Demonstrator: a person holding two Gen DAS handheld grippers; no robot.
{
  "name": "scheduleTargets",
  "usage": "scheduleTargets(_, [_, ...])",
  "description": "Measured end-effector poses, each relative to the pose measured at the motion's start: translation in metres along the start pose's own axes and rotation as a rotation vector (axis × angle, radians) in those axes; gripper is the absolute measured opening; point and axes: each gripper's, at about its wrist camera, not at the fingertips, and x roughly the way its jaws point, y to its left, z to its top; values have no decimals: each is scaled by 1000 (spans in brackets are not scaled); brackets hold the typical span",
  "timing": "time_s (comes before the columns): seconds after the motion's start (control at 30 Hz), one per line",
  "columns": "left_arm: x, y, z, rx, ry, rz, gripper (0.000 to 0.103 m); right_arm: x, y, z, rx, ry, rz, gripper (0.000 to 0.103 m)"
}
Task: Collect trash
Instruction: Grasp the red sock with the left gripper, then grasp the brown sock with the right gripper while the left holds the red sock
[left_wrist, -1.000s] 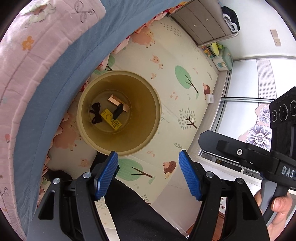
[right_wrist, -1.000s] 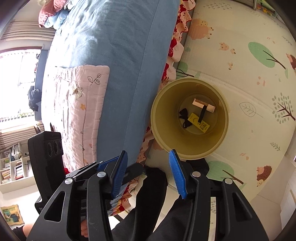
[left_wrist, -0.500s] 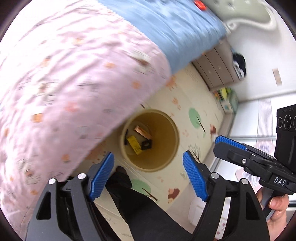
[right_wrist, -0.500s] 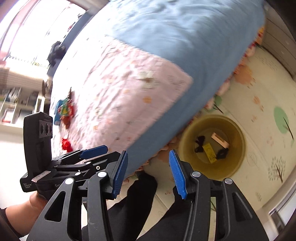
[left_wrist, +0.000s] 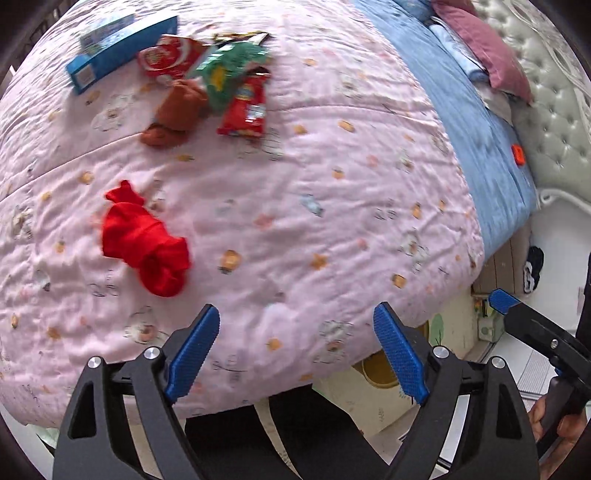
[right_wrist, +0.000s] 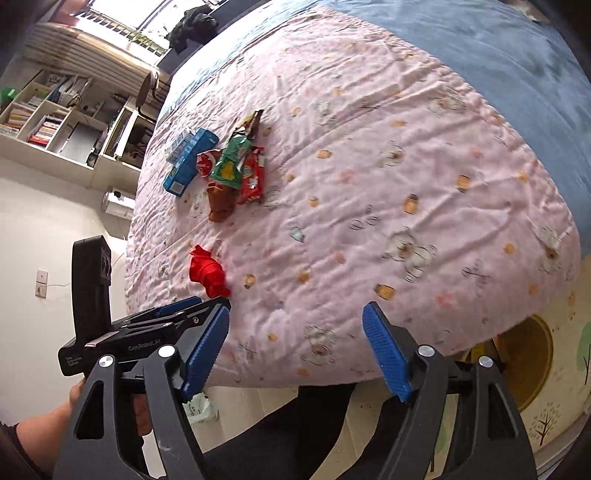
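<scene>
A pile of trash lies far across the pink quilt: a blue box (left_wrist: 118, 50) (right_wrist: 188, 160), a red wrapper (left_wrist: 245, 107) (right_wrist: 253, 177), a green wrapper (left_wrist: 229, 70) (right_wrist: 231, 162) and a brown sock-like piece (left_wrist: 173, 110) (right_wrist: 221, 201). A red crumpled cloth (left_wrist: 144, 240) (right_wrist: 207, 275) lies nearer. The yellow bin (right_wrist: 528, 363) (left_wrist: 380, 369) stands on the floor by the bed, partly hidden. My left gripper (left_wrist: 295, 350) is open and empty above the quilt's near edge. My right gripper (right_wrist: 295, 354) is open and empty, right of the left one.
The bed has a pink quilt (left_wrist: 295, 184) over a blue sheet (right_wrist: 517, 55). Pillows (left_wrist: 484, 55) and a padded headboard (left_wrist: 554, 122) are at the far right. Shelves (right_wrist: 48, 118) stand beyond the bed. A patterned play mat (right_wrist: 554, 424) covers the floor.
Both grippers have swung up from over the bin to face the bed top. The bin has dropped to the lower right edge of view; the trash pile has come into view.
</scene>
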Motion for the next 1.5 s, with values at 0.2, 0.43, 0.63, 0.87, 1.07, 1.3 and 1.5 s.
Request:
scheduleTargets(0.2, [5, 80, 18, -141, 46, 31, 85, 47, 52, 23, -2, -3, -54, 77])
scheduleTargets(0.43, [33, 122, 26, -229, 134, 7, 85, 85, 86, 37, -3, 7, -116, 77])
scheduleTargets(0.63, [63, 133, 35, -288, 183, -11, 85, 101, 98, 46, 8, 47, -107, 77])
scheduleTargets(0.87, [73, 129, 51, -298, 183, 7, 44, 126, 111, 72, -50, 107, -75, 76])
scheduleTargets(1.07, [62, 132, 50, -279, 148, -60, 18, 159, 127, 99, -105, 166, -22, 73])
scheduleTargets(1.3, [24, 177, 48, -365, 54, -87, 18, 207, 140, 119, -113, 228, 6, 72])
scheduleTargets(1.5, [2, 210, 50, -419, 1, -87, 18, 247, 142, 130, -111, 260, -73, 63])
